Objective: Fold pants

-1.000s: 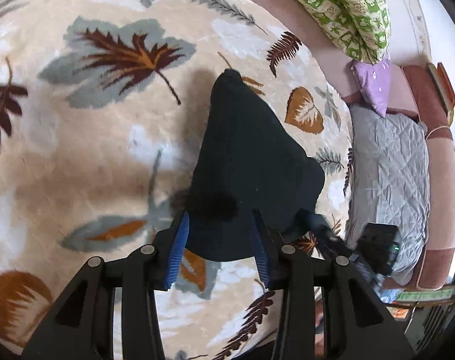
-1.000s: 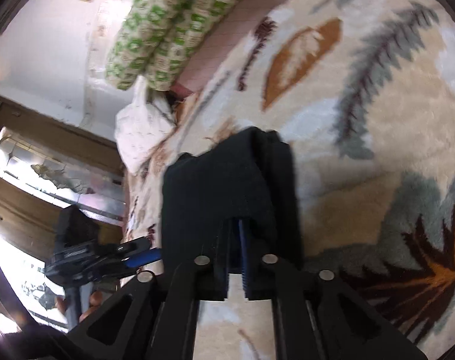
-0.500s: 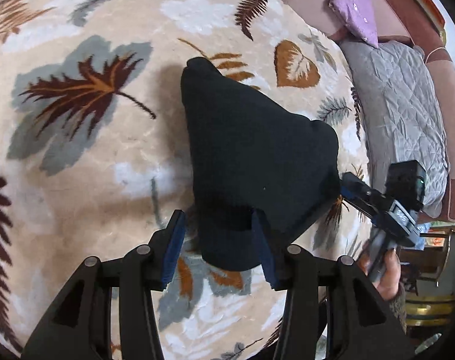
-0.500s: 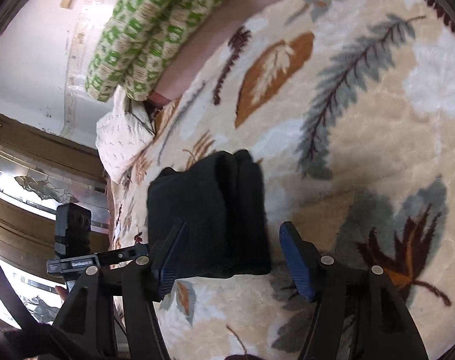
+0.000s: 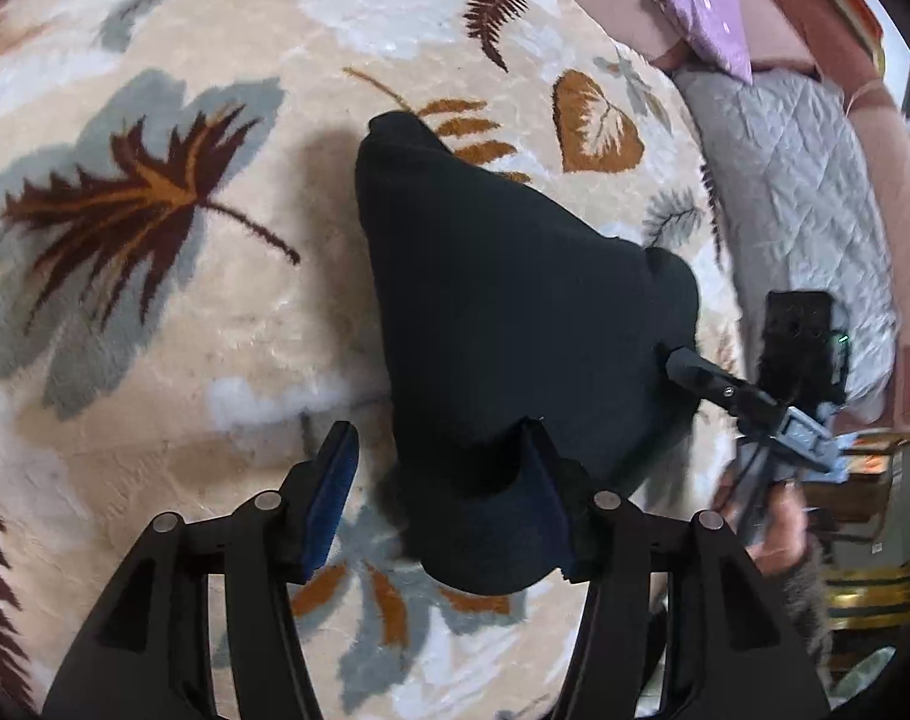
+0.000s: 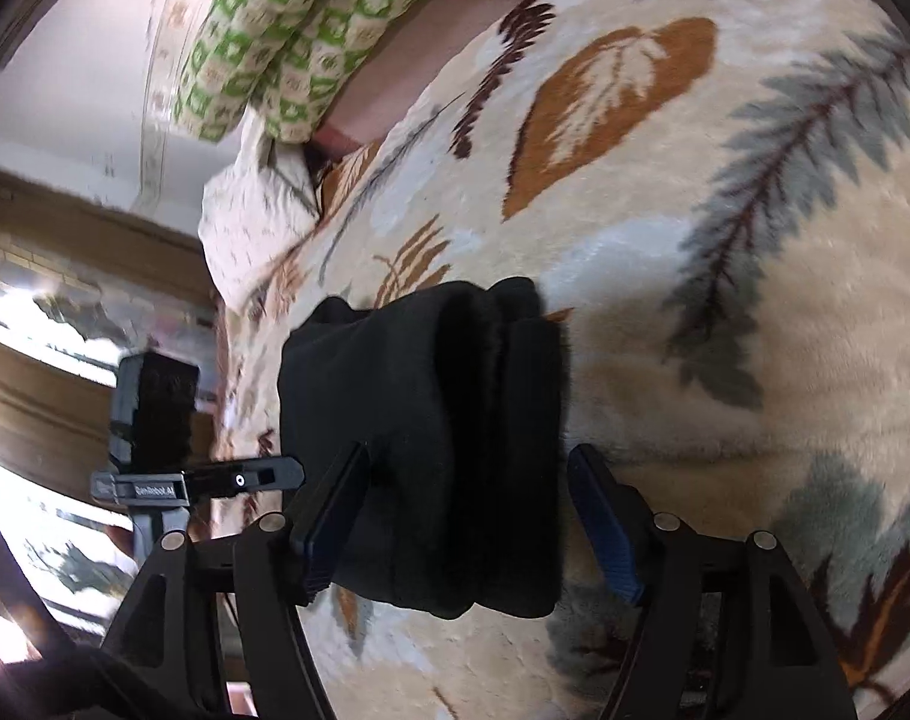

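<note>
While folded black pants point(image 5: 515, 324) lie on leaf-print blanket point(image 5: 185, 330), left gripper point(image 5: 437, 492) fingers spread, released. Right gripper point(image 6: 473, 516) likewise wide apart, grasping nothing.

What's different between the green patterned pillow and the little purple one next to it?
The green pillow wears a bold print of green squares on cream, while the purple pillow is pale lilac with only a few tiny spots. The green pillow looks much bigger and bulkier, running long along the wall; the purple pillow looks small. Both lie at the far edge of the leaf-patterned blanket, well away from the folded black pants.
</note>
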Available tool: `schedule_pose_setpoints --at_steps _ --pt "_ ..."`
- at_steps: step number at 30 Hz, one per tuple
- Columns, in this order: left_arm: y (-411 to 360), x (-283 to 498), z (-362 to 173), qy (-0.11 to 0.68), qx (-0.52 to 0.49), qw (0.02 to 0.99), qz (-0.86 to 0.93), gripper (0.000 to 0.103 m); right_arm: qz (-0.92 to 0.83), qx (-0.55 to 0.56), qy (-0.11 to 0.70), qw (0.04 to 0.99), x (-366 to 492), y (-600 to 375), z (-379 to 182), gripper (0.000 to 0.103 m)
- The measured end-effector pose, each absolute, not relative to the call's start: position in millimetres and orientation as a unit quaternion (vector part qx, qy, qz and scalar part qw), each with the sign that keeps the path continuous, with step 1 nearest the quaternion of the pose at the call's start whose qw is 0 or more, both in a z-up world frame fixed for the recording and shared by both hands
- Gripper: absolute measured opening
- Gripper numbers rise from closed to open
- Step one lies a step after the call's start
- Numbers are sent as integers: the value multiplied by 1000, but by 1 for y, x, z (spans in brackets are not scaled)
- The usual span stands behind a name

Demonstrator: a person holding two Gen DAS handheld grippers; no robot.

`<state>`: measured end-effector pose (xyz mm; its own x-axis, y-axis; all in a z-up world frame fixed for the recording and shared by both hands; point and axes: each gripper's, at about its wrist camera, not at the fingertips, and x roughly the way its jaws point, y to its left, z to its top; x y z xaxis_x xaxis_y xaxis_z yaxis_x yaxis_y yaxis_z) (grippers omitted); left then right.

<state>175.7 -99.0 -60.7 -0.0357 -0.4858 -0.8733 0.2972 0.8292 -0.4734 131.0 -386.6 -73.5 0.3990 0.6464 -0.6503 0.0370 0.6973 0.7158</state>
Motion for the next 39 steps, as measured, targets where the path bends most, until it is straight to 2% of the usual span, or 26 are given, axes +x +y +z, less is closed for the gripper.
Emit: schedule_pose_setpoints --at_steps 2,6,10,12,13,14,17,19,22,32,39 --pt "-109 170 -57 650 -39 706 -279 55 194 316 518 771 132 -382 -71 71" --pt "-125 160 -60 632 7 729 -265 63 192 287 526 777 135 -372 -69 76" --pt "-125 163 -68 626 -16 736 -257 67 197 290 525 776 139 -369 -73 76" --pt "-127 161 -67 618 -26 742 -258 67 200 292 521 776 139 -369 -74 72" --pt "-128 159 -65 611 -35 742 -272 55 198 283 520 781 138 -369 -73 59" --pt "-129 156 -64 608 -43 742 -278 52 191 275 520 785 137 -369 -73 50" --pt "-130 148 -58 586 -40 761 -275 45 191 279 511 790 131 -372 -69 41" --pt "-124 146 -55 581 -55 764 -274 36 189 267 506 799 128 -368 -64 39" --pt "-111 147 -47 577 -94 763 -276 31 186 254 498 808 123 -361 -52 37" --pt "-77 183 -11 546 -121 790 -251 31 213 239 466 825 147 -327 -9 35" --pt "-70 219 -49 586 -91 774 -221 31 202 232 495 813 194 -313 -33 36"
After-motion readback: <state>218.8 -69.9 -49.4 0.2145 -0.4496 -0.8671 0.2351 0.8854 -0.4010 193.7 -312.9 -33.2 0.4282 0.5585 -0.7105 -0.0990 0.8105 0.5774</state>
